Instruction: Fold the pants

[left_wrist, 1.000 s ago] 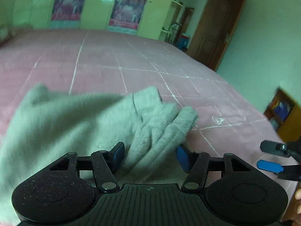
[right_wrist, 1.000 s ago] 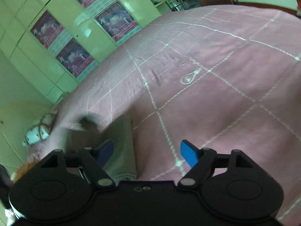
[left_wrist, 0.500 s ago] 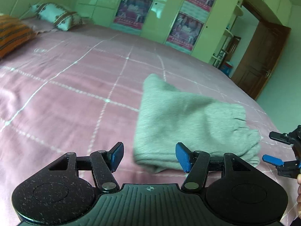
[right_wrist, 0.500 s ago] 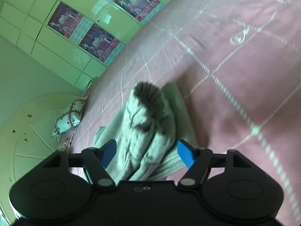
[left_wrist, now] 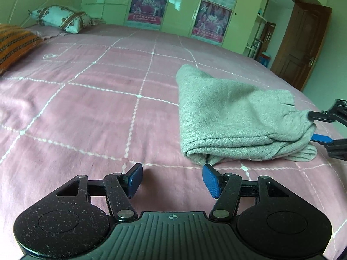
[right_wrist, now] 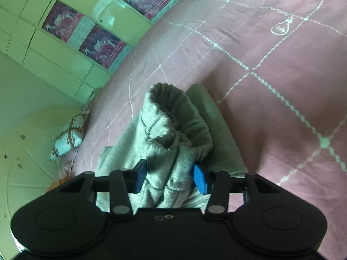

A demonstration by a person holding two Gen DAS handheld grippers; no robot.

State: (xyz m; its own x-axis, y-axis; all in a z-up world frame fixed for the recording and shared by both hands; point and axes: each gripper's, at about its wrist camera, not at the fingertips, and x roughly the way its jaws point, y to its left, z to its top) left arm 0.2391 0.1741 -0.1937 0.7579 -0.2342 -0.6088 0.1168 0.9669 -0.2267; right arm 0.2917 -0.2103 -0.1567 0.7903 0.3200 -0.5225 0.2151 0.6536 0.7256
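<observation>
The grey pants (left_wrist: 227,117) lie folded into a thick bundle on the pink checked bedspread (left_wrist: 86,119), right of centre in the left wrist view. My left gripper (left_wrist: 172,181) hovers open just in front of the bundle's near-left corner, with nothing between its fingers. At the bundle's right end my right gripper (left_wrist: 314,127) has one finger above and one below the gathered waistband. In the right wrist view the bunched pants (right_wrist: 171,134) fill the gap of the right gripper (right_wrist: 170,179). Its jaws are closing and both blue pads touch the fabric.
A patterned pillow (left_wrist: 63,19) and an orange striped cushion (left_wrist: 15,43) lie at the far left of the bed. Green wardrobe doors with posters (left_wrist: 214,19) stand behind it, and a brown door (left_wrist: 301,43) at the right. The bedspread (right_wrist: 282,86) stretches bare to the right of the pants.
My left gripper has let the pants out and drawn back to the left, so the bundle now lies ahead on the right. The right gripper has come over the waistband end and narrowed on it.
</observation>
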